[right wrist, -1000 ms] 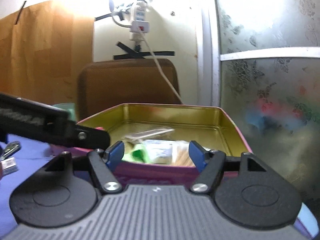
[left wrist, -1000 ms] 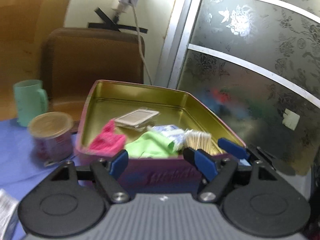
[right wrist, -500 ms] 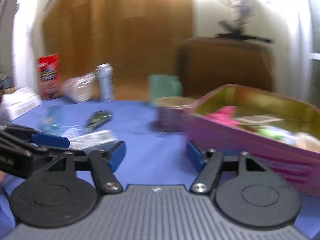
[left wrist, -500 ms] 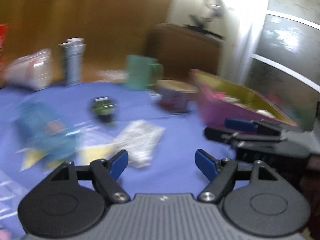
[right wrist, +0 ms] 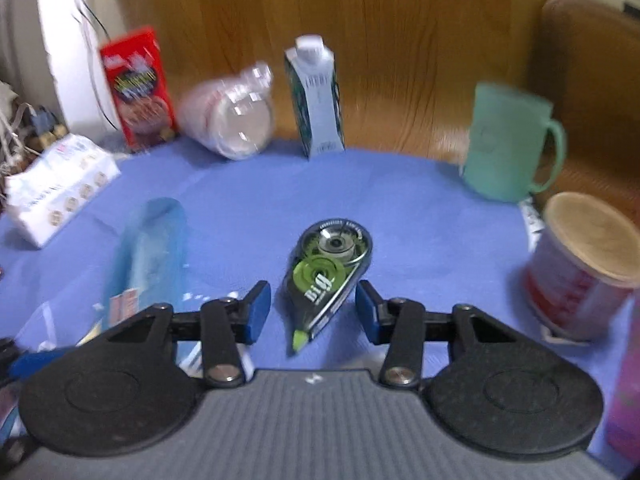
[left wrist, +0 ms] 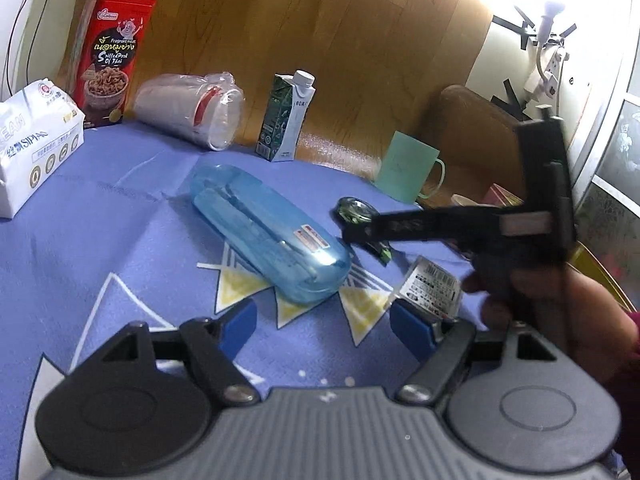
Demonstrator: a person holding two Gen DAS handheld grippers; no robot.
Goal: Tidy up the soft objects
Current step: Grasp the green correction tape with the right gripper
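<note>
A clear blue plastic case (left wrist: 269, 237) lies on the blue tablecloth (left wrist: 100, 240), just ahead of my open, empty left gripper (left wrist: 323, 325). A small clear packet with a barcode label (left wrist: 433, 287) lies by the left gripper's right finger. A green and black correction tape dispenser (right wrist: 326, 270) lies between the fingers of my open right gripper (right wrist: 313, 309); the jaws stand apart from it. The right gripper also shows in the left wrist view (left wrist: 460, 226), over the dispenser (left wrist: 358, 213). The blue case also shows in the right wrist view (right wrist: 146, 252).
At the back stand a red snack box (left wrist: 108, 60), a sleeve of plastic cups on its side (left wrist: 192, 110), a drink carton (left wrist: 285, 118) and a green mug (left wrist: 408, 172). A tissue pack (left wrist: 32, 140) lies at left. A paper-lidded cup (right wrist: 580, 272) and the pink tin's edge (right wrist: 628, 380) are at right.
Both grippers swung left, away from the pink tin, toward the table's middle. The right gripper now has the correction tape between its open fingers; the left faces the blue case.
</note>
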